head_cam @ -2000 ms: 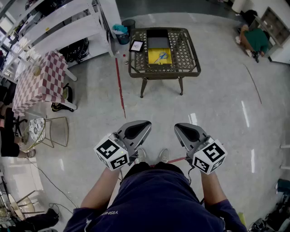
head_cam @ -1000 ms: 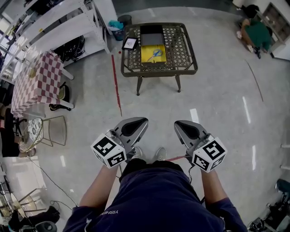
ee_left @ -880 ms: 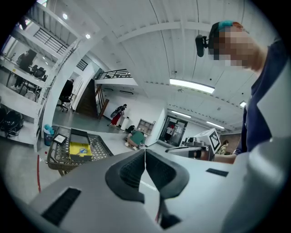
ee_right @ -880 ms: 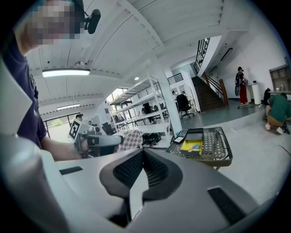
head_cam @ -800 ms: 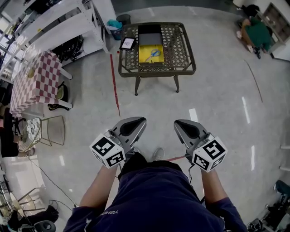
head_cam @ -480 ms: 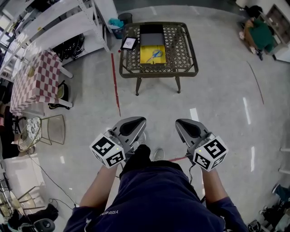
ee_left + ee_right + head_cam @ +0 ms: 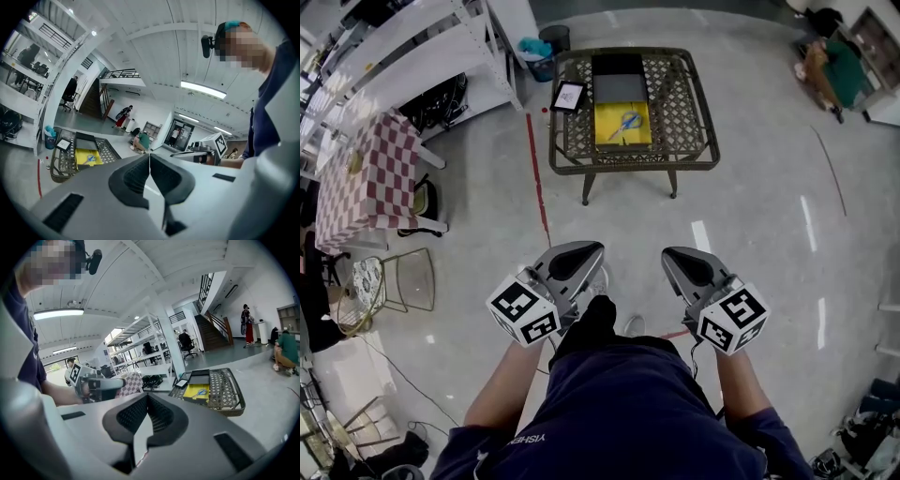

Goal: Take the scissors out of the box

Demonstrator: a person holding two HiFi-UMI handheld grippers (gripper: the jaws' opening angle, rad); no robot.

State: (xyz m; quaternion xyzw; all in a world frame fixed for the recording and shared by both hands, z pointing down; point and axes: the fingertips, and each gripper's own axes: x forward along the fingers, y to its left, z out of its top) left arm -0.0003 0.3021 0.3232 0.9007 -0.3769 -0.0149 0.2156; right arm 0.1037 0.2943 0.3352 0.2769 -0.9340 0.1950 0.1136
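Observation:
Blue-handled scissors (image 7: 626, 120) lie in an open yellow box (image 7: 622, 136) on a dark metal lattice table (image 7: 694, 103) far ahead across the floor. The box's black lid (image 7: 619, 81) lies just behind it. My left gripper (image 7: 596, 248) and right gripper (image 7: 667, 255) are held side by side in front of the person's body, far short of the table, both shut with nothing in them. In the left gripper view the left gripper (image 7: 149, 156) points past the box (image 7: 84, 154). The right gripper (image 7: 147, 397) in its own view has the scissors (image 7: 202, 392) small in the distance.
A framed tablet (image 7: 568, 96) lies on the table's left corner. A red floor line (image 7: 538, 173) runs left of the table. White shelving (image 7: 403, 47), a checkered table (image 7: 361, 169) and a wire chair (image 7: 405, 279) stand at left. A person crouches at far right (image 7: 830, 73).
The person has walked on towards the table, which sits a little nearer and larger in view. One dark shoe has stepped forward between the grippers. Both grippers keep their pose and stay shut.

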